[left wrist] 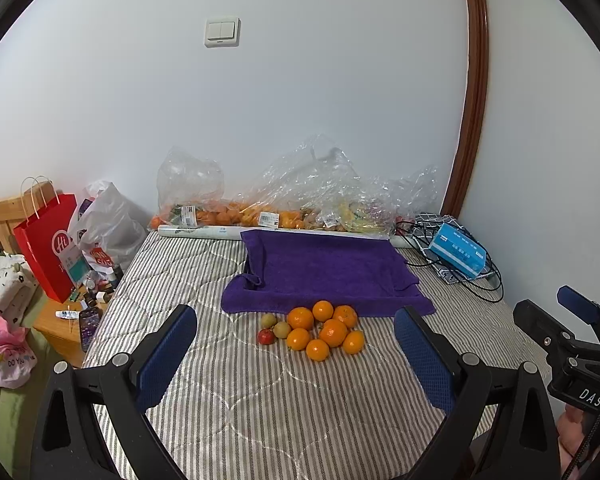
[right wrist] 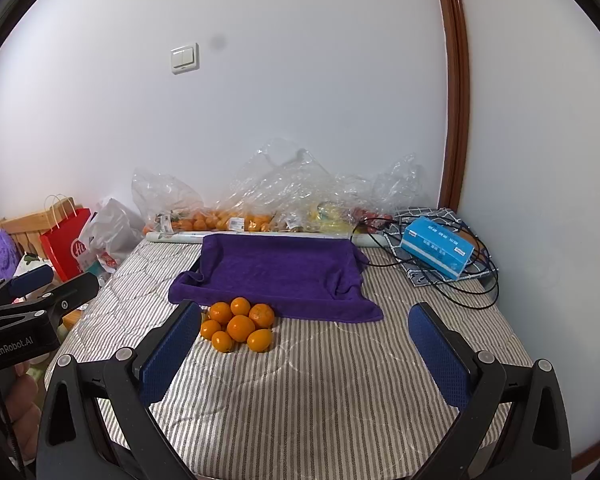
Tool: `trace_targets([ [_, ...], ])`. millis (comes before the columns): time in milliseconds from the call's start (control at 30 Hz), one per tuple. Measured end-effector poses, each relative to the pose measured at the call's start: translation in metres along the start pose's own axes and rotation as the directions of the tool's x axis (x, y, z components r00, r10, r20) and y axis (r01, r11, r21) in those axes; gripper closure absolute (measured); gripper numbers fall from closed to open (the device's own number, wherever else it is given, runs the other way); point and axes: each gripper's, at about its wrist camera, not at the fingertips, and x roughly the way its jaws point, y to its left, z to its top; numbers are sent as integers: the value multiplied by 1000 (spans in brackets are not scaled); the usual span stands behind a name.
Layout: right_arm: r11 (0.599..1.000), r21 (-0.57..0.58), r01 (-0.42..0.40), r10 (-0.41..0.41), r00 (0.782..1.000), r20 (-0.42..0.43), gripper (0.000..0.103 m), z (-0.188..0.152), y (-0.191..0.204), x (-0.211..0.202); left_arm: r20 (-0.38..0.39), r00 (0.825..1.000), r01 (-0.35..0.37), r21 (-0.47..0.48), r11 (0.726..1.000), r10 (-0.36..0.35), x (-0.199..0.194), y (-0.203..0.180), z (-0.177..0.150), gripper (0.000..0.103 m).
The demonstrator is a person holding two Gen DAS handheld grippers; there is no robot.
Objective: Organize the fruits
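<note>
Careful: both your grippers gape wide, empty — left gripper (left wrist: 296, 356), right gripper (right wrist: 306, 354). Oranges (left wrist: 326, 332) heaped touching on striped quilt (left wrist: 228, 408), against purple towel (left wrist: 324, 272) edge. Nudge one, neighbours likely roll. Small red fruit (left wrist: 265, 336) beside heap may slip pads.

Even, soft indoor light, no hard shadows; white wall (left wrist: 300, 100) bright, near washed out. Strong fisheye bending at black-vignetted edges. Dark smudge in the right wrist view; focus sharp.
</note>
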Motion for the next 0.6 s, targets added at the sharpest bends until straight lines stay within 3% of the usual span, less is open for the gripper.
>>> trace_targets([
  [600,1000,2,-4,4,1000,2,1,0,0,-1,-2,1000,1,-1,1000,-1,-1,0,0,4],
])
